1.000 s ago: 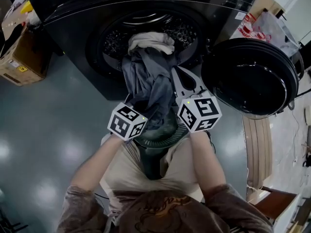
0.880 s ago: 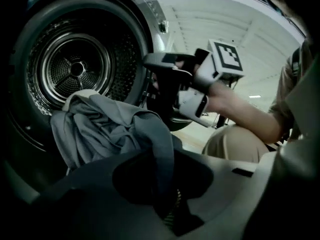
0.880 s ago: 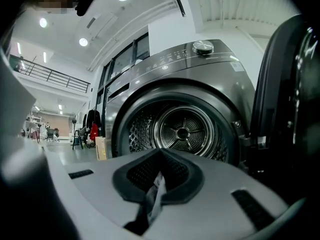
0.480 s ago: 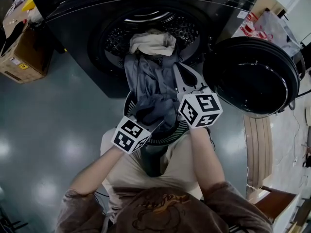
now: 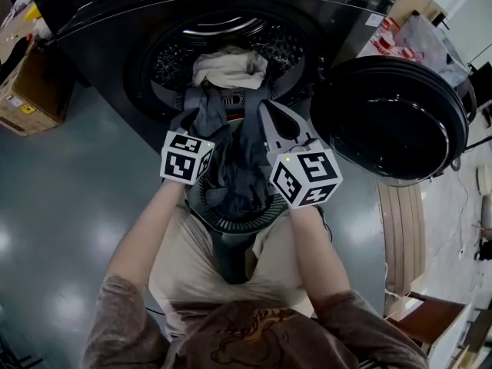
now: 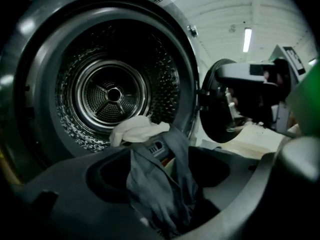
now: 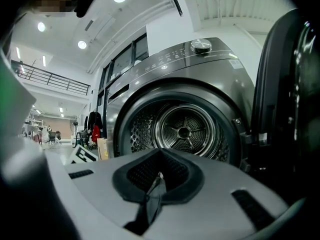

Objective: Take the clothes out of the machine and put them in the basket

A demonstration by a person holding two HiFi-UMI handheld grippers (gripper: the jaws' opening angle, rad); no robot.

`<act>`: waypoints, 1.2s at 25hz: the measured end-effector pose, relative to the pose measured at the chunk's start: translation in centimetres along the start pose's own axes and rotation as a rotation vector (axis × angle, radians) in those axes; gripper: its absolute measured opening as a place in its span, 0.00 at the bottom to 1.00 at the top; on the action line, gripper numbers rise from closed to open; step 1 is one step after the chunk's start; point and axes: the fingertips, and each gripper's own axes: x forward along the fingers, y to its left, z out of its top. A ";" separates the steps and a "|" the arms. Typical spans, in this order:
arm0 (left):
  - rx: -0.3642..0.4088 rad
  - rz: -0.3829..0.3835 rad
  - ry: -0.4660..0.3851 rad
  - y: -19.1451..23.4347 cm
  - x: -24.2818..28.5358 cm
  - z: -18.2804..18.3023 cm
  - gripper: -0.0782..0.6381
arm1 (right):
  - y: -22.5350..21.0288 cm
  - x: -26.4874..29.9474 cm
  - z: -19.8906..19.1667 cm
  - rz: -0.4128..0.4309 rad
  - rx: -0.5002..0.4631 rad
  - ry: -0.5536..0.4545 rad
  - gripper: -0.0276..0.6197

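Item: grey garment point(image 5: 240, 171), draped from the mouth of the washing machine drum point(image 6: 114, 94) down into the round dark basket point(image 5: 201, 206) at the person's knees; its lower end seems to lie inside, though the folds are dim. White cloth point(image 5: 229, 68) sits on the drum lip just above it. Left gripper point(image 6: 162, 169): jaws spreading, garment loose between them. Right gripper point(image 7: 159, 171): jaws pressed together, pinching a thin fold of the garment. Machine door point(image 5: 392, 118) hangs wide at the right
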 end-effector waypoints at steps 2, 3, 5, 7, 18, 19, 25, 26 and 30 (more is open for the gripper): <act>0.009 0.056 0.032 2.1 1.9 -0.3 0.63 | -0.1 -0.2 0.1 -0.002 -0.001 0.000 0.04; 0.007 0.069 0.053 2.8 2.9 -0.6 0.63 | -0.2 -0.3 0.1 -0.003 0.000 -0.001 0.04; -0.004 0.070 0.093 3.4 4.7 -1.2 0.64 | -0.4 -0.5 0.3 -0.006 0.004 -0.005 0.04; -0.023 0.054 0.124 3.2 6.3 -1.6 0.64 | -0.5 -0.7 0.4 -0.003 0.008 -0.008 0.04; -0.031 0.013 0.105 -1.1 11.6 0.0 0.58 | -0.2 -0.9 0.7 0.025 0.010 -0.013 0.04; -0.031 0.004 0.101 -1.6 11.9 0.1 0.56 | -0.2 -0.9 0.8 0.027 0.009 -0.013 0.04; -0.011 0.020 0.084 -2.6 13.4 0.7 0.45 | -0.5 -0.9 0.5 0.016 0.008 -0.006 0.04; -0.009 0.029 0.083 -2.7 13.5 0.7 0.43 | -0.7 -0.9 0.5 0.012 0.008 -0.004 0.04; -0.010 0.107 0.074 -1.5 13.4 0.7 0.27 | -1.4 -1.2 0.5 -0.012 0.011 -0.003 0.04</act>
